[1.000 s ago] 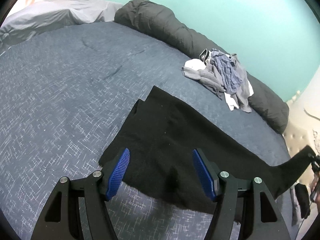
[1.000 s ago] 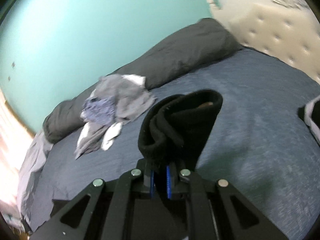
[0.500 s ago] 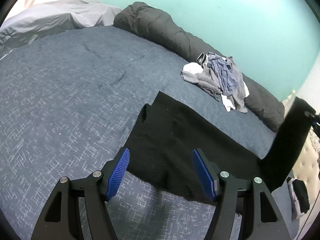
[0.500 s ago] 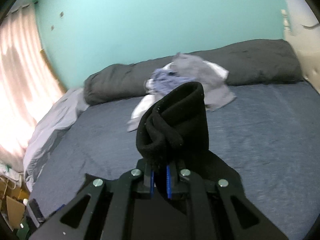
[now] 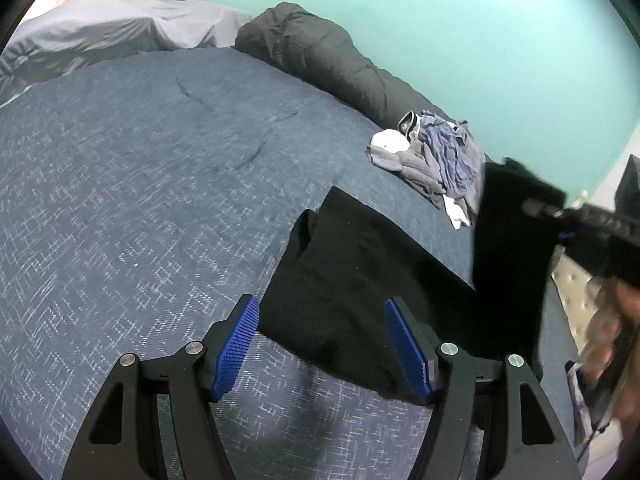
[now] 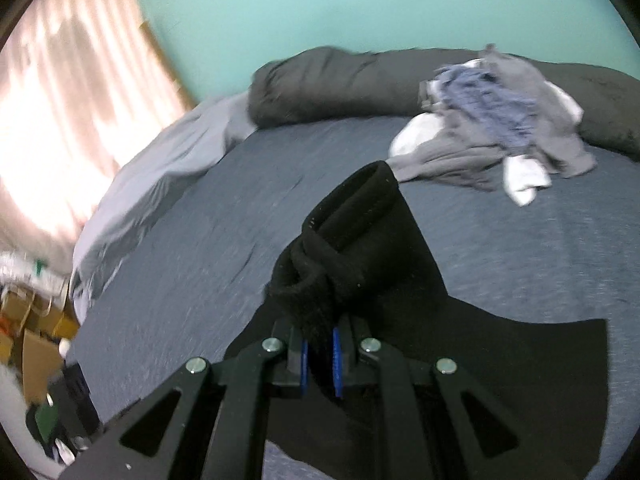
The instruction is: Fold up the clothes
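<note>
Right tool (image 6: 319, 360) clamped on black garment (image 6: 352, 248) hem, left tool (image 5: 322, 346) wide open, holding nothing

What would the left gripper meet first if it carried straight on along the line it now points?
Probably the black garment spread on the bed: the open left gripper points down at its near edge. How high it hovers is unclear.

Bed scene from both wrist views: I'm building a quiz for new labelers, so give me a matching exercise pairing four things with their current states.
Things:
1. left gripper
2. right gripper
3. black garment
4. pile of grey and white clothes

States:
A. heaped unfolded beside the dark rolled duvet
B. partly flat on the blue bedspread, one end lifted
C. jaws open, nothing between the pads
D. shut on bunched black fabric

Pairs: 1-C, 2-D, 3-B, 4-A
</note>
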The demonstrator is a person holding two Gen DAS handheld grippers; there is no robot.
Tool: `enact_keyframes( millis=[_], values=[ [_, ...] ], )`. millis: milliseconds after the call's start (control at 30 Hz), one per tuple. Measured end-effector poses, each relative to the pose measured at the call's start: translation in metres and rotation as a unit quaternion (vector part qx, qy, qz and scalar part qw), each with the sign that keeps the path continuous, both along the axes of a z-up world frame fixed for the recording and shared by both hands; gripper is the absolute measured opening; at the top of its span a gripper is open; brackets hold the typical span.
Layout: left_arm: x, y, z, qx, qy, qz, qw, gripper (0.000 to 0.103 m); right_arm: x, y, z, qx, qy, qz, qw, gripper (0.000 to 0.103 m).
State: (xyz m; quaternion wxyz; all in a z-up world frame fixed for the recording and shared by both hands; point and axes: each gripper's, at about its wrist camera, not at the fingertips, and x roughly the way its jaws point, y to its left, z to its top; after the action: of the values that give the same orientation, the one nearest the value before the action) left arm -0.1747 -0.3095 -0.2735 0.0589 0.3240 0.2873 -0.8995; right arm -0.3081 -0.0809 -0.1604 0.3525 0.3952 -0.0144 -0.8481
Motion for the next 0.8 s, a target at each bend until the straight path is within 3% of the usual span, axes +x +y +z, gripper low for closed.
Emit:
enact_keyframes(
  millis=[200,400,633,800],
  values=[
    [0.006,-0.014,-0.008,0.013,-0.005,0.016,0.9998,0.069,0.023,-0.055,-0.047,0.012,-0.031,0.054,0.998,0.008],
    [0.005,-0.019,-0.009,0.022,-0.002,0.019,0.9996,0.069,0.028,-0.066,-0.086,0.004,-0.096,0.086,0.992,0.015],
    [0.004,-0.015,-0.009,0.021,-0.004,0.015,0.9996,0.069,0.034,-0.048,-0.072,-0.041,-0.101,0.094,0.990,0.050],
    [-0.001,-0.010,-0.011,0.027,-0.007,0.006,0.9996,0.069,0.027,-0.010,-0.061,-0.061,-0.084,0.050,0.993,0.050]
  ],
)
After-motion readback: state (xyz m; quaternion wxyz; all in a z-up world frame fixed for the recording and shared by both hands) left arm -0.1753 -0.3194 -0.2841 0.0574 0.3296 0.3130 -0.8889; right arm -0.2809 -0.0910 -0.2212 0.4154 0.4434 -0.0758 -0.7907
